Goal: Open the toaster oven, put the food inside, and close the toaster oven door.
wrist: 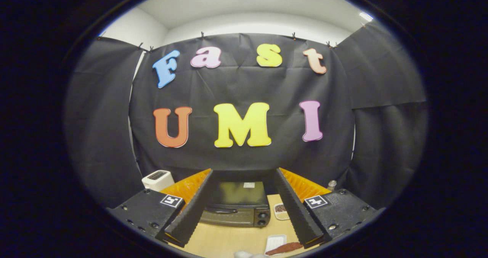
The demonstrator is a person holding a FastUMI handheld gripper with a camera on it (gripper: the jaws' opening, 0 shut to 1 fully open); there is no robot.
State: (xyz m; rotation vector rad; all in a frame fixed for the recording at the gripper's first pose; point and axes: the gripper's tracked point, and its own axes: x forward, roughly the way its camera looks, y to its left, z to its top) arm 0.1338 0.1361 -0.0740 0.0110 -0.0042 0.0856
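While the toaster oven (pixel 235 205) sits shut on the table (pixel 225 239), framed between the two fingers and a little beyond them, the tool (pixel 244 237) is spread wide and holds nothing. Its door handle (pixel 222 210) runs as a dark bar across the upper front, with two knobs (pixel 262 218) stacked at the right end.

Opening is the step in hand, judging by the closed door. To do it well, bring the tool down and forward, centre it on the handle away from the knobs, close on the bar, then pull out and down along the door's arc rather than straight back, so the oven does not slide.

The food (pixel 284 248), a reddish-brown strip beside a white tray (pixel 275 242), lies near the right finger; a small dish (pixel 281 210), perhaps of grains, sits just right of the oven. Keep the swing clear of both.
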